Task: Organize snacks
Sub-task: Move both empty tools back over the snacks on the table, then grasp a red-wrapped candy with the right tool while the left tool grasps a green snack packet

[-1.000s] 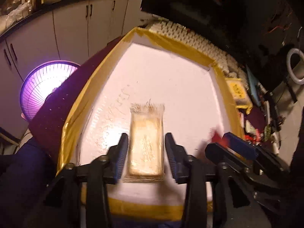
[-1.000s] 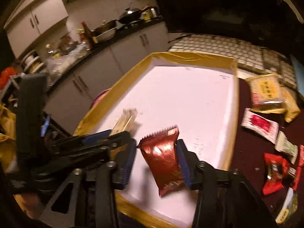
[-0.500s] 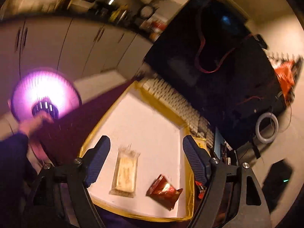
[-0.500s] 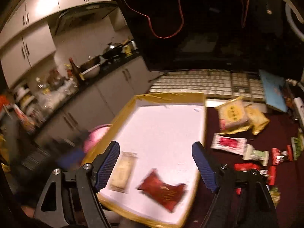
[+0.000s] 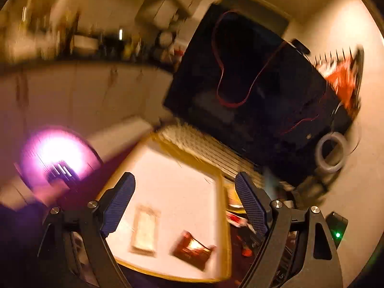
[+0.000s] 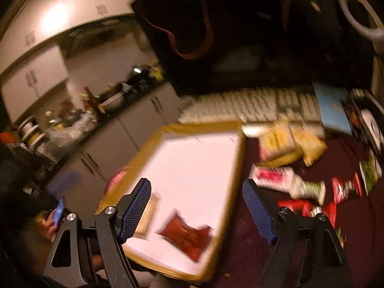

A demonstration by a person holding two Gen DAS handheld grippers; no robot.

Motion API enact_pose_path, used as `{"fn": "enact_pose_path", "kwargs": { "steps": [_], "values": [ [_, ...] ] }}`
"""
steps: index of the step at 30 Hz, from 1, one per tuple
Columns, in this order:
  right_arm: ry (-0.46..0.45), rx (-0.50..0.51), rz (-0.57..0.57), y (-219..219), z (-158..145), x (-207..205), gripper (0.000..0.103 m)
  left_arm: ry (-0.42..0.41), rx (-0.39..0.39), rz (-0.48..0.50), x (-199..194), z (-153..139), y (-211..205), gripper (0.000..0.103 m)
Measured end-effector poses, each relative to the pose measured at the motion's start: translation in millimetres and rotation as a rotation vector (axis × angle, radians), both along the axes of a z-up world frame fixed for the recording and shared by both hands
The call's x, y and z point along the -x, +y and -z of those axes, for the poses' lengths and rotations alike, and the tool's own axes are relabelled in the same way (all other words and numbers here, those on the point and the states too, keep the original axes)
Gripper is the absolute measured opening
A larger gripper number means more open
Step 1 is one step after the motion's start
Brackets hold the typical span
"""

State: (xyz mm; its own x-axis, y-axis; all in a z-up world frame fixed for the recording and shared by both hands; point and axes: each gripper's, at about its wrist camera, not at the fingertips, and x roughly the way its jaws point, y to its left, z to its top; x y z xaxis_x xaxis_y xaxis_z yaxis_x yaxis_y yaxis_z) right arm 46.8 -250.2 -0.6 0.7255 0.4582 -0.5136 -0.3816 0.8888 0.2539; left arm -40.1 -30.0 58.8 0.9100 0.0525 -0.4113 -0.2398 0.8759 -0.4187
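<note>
Lying flat on a white tray with a yellow taped rim, two snacks are seen: a pale clear-wrapped bar and a red foil packet, near each other at the tray's near end. Both pairs of fingers are spread wide with nothing between them. The left gripper is held above the tray, its jaws having just been opening; the pale bar appears low between its fingers but well below them, untouched. The right gripper hovers likewise, its jaws also having just been opening, with the red packet resting on the tray beneath, apart from the pads. To the right of the tray, more loose snacks are scattered on a dark red surface, with a white keyboard behind. Judged from this, the next snack is to be fetched from that pile. A single packet should be chosen, approached from above with fingers straddling its narrow side, and closed on gently so crinkly wrappers are not crushed. Motion blur softens much detail.
</note>
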Motion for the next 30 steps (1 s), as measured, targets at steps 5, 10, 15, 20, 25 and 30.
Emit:
{"fn": "enact_pose_path", "kwargs": {
  "steps": [5, 10, 15, 20, 25, 30],
  "values": [
    [-0.02, -0.023, -0.005, -18.2, -4.1, 6.2, 0.08, 0.064, -0.012, 0.037, -19.1, 6.5, -15.6, 0.086],
    [0.006, 0.119, 0.052, -62.4, -0.2, -4.9, 0.08, 0.188, -0.07, 0.131, -47.8, 27.2, -61.6, 0.086],
    [0.063, 0.133, 0.095, -120.2, 9.4, -3.6, 0.08, 0.205, -0.103, 0.306, -68.9, 33.1, -124.7, 0.086],
    [0.069, 0.132, 0.142, -160.9, 11.0, 0.2, 0.08, 0.232, -0.155, 0.337, -69.1, 35.1, -159.7, 0.086],
    [0.088, 0.107, 0.112, -185.9, 5.0, -10.8, 0.08, 0.248, -0.138, 0.376, -58.3, 46.0, -169.7, 0.086],
    [0.121, 0.044, 0.092, -199.2, 3.8, -14.0, 0.08, 0.336, -0.134, 0.444, -83.4, 74.6, -176.8, 0.086]
  ]
}}
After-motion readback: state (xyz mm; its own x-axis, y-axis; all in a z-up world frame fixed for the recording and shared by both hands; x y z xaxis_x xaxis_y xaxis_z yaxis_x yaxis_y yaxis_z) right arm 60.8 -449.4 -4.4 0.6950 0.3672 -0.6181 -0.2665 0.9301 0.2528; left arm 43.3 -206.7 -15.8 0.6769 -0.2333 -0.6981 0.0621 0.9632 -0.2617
